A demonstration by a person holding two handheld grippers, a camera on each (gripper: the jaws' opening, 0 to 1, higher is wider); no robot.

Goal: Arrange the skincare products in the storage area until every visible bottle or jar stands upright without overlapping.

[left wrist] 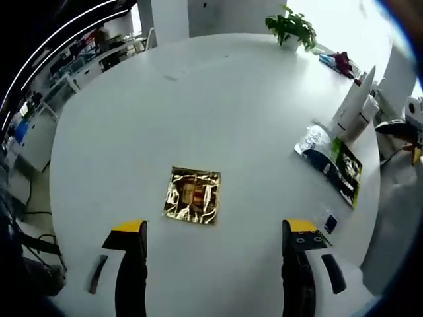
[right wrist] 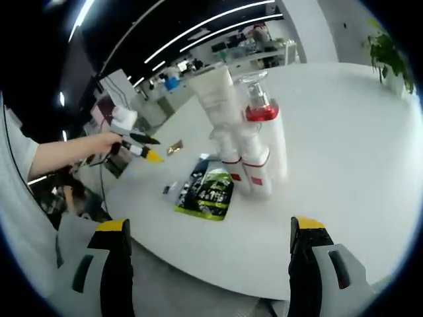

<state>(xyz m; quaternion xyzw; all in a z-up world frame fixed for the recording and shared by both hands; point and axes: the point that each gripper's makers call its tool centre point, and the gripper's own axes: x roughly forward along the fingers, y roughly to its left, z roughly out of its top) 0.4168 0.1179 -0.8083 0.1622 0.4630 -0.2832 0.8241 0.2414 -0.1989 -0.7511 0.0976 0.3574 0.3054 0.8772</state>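
Bottles (right wrist: 254, 148) white, upright, clustered, red collar under clear cap; left gripper (left wrist: 215, 241), right gripper (right wrist: 208, 241) apart, empty.

A round white desk (left wrist: 198, 105) carries a gold foil square (left wrist: 192, 195) near its middle, a potted plant (left wrist: 292, 28) at the far edge, and a green-and-black pouch (right wrist: 210, 190) lying flat.

Rig appearance, both gripper views.
Left gripper (left wrist: 215, 241) and right gripper (right wrist: 210, 234): black jaws, yellow-capped tips, grey housings with dark oval slots. Person's sleeve (right wrist: 12, 155): short, light grey.
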